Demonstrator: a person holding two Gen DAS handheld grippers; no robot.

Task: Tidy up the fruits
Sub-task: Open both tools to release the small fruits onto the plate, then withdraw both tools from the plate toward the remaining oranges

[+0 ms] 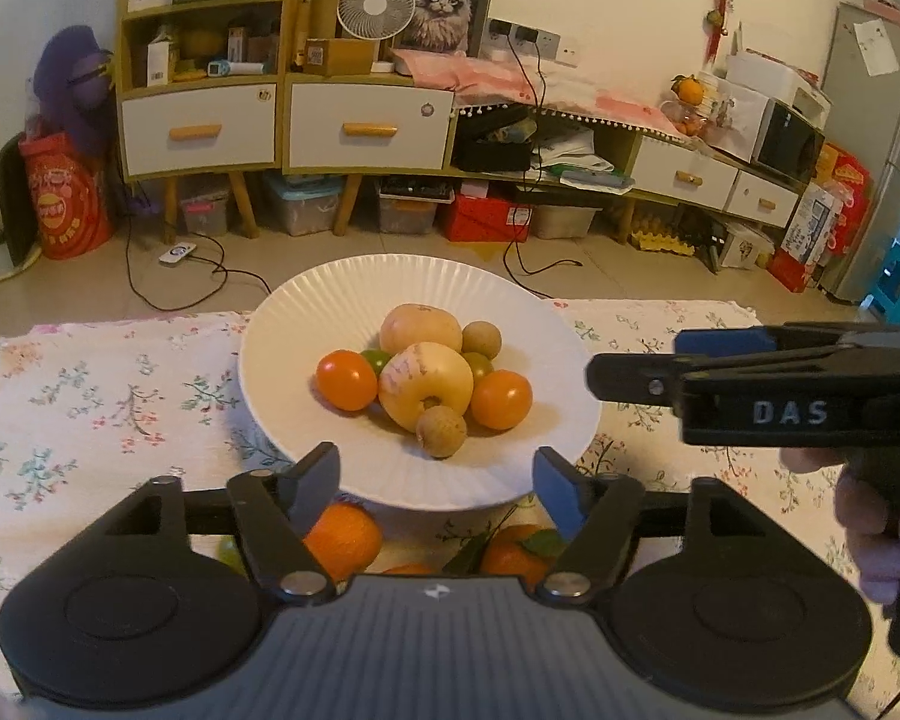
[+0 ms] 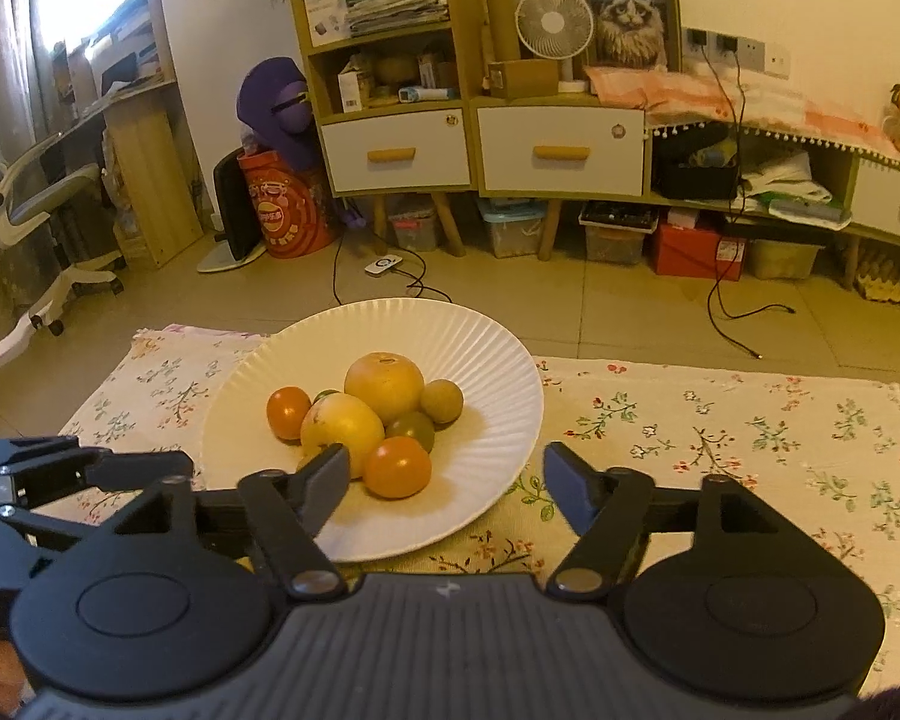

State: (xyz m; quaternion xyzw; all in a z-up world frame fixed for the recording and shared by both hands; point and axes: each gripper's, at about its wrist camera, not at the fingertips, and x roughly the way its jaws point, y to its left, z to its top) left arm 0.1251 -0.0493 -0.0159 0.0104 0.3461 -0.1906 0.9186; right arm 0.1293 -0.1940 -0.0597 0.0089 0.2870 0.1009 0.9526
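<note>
Left gripper fingers stand wide, empty, over the near rim of the ribbed white plate. Right gripper fingers also stand wide, holding nothing, tilted down at the same plate. On the plate lie two yellow apples, two orange tomatoes, two round brown longans and two green fruits. Two oranges lie on the floral-clothed bench.
</note>
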